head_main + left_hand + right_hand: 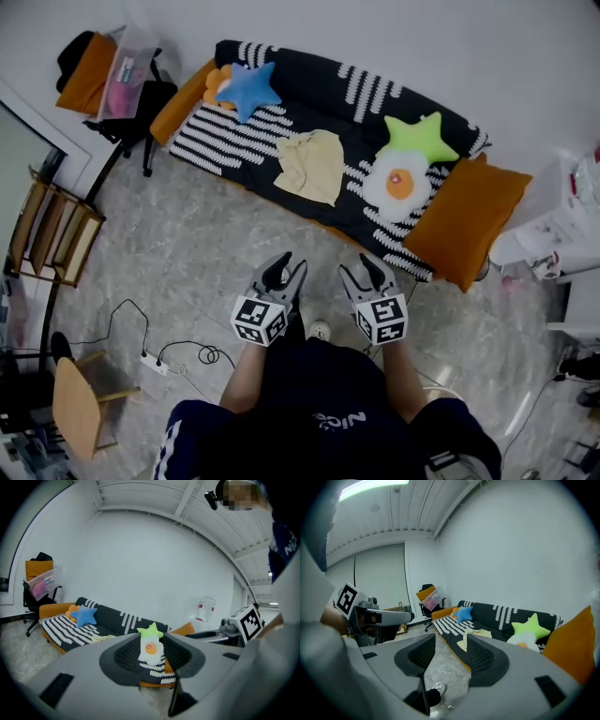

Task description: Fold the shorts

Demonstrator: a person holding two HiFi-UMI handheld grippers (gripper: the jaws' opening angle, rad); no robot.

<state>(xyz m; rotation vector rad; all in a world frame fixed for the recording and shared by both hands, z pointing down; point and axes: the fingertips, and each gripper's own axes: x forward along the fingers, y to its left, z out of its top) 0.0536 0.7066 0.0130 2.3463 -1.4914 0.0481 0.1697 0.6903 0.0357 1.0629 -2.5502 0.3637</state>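
On striped sofa (314, 94): crumpled shorts (311, 166); grey floor (187, 267) below.

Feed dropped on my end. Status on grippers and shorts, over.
Left hand-held gripper and right hand-held gripper both open, empty, over the floor. Shorts crumpled on the sofa, untouched. Egg cushion beside the shorts, not on them.

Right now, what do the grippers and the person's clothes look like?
Left gripper and right gripper match: grey shells, dark ribbed pads inside the jaws, each with a white cube bearing black square markers. The person wears a dark top with pale lettering.
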